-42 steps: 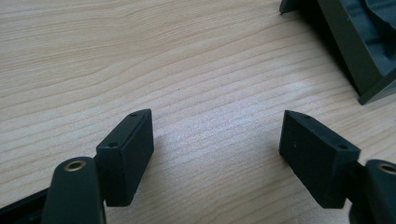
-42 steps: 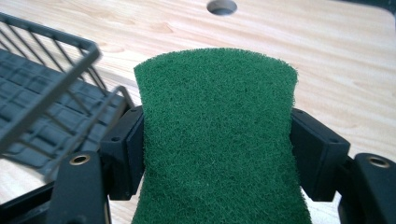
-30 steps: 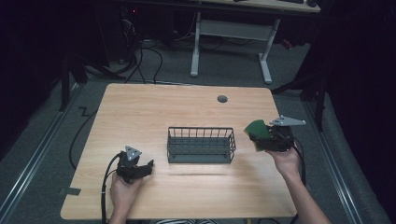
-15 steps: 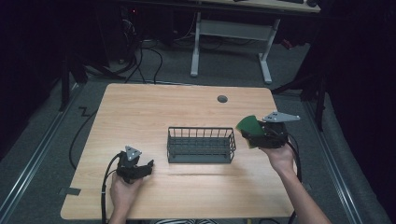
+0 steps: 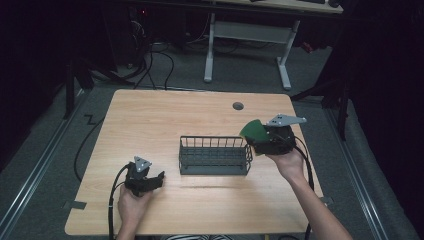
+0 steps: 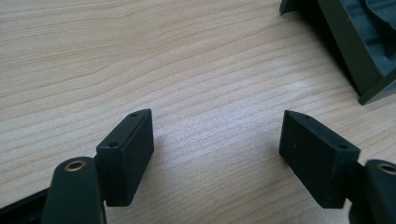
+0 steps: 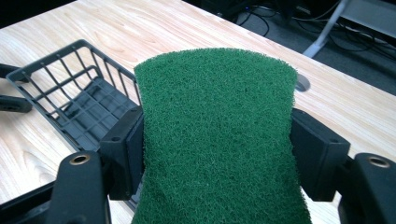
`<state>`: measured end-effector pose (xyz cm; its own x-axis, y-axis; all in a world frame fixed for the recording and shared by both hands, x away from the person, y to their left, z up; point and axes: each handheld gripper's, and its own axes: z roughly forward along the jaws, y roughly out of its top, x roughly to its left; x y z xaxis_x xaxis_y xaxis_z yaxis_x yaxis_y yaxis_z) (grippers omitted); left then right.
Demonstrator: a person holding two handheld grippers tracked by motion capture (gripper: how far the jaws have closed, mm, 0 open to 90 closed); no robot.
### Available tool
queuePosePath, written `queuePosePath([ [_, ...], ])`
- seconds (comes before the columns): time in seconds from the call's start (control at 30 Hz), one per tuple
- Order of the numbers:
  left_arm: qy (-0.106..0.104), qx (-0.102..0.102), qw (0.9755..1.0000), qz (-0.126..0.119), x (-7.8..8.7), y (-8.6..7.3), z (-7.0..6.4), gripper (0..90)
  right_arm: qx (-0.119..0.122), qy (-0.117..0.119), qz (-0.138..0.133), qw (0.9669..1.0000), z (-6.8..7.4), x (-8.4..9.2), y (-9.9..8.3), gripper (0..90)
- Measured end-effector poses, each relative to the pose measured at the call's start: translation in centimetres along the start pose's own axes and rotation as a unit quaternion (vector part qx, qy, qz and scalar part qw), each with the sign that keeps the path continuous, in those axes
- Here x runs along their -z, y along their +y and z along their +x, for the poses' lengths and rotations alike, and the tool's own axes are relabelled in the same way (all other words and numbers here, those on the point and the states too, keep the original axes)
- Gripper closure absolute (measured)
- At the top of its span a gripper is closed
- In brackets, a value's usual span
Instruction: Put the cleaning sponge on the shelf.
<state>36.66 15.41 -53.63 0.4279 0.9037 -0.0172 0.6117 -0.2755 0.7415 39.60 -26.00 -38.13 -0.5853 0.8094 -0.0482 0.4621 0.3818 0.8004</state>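
Observation:
My right gripper (image 5: 257, 137) is shut on a green scouring pad (image 5: 254, 131), which it holds in the air just past the right end of a dark wire basket (image 5: 215, 155). In the right gripper view the green scouring pad (image 7: 219, 135) bows upward between the two jaws, with the wire basket (image 7: 74, 102) below and to the left. My left gripper (image 5: 152, 180) rests near the table's front left, held in a hand. Its jaws stand wide apart over bare wood in the left gripper view (image 6: 217, 154), and a corner of the basket (image 6: 355, 51) shows at the top right.
The wooden table (image 5: 150, 120) has a round cable hole (image 5: 238, 106) near its far edge. Cables trail off the front edge from both grippers. A second desk's white legs (image 5: 245, 45) stand on the floor beyond the table.
The right hand has carried the green pad left and slightly up, from off the basket's right side to its right end. The left gripper has stayed put.

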Motion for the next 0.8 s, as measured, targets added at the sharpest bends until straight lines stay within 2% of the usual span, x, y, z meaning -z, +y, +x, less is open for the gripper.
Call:
queuePosePath([
  [0.33,0.0,0.0,1.0,0.0,0.0,0.0,0.0,26.6,0.023,0.022,0.011,0.9994,2.2,-2.1,1.5,29.5],
  [0.8,0.0,0.0,1.0,0.0,0.0,0.0,0.0,26.6,0.014,0.032,0.036,0.9987,3.8,-5.3,1.7,29.3],
])
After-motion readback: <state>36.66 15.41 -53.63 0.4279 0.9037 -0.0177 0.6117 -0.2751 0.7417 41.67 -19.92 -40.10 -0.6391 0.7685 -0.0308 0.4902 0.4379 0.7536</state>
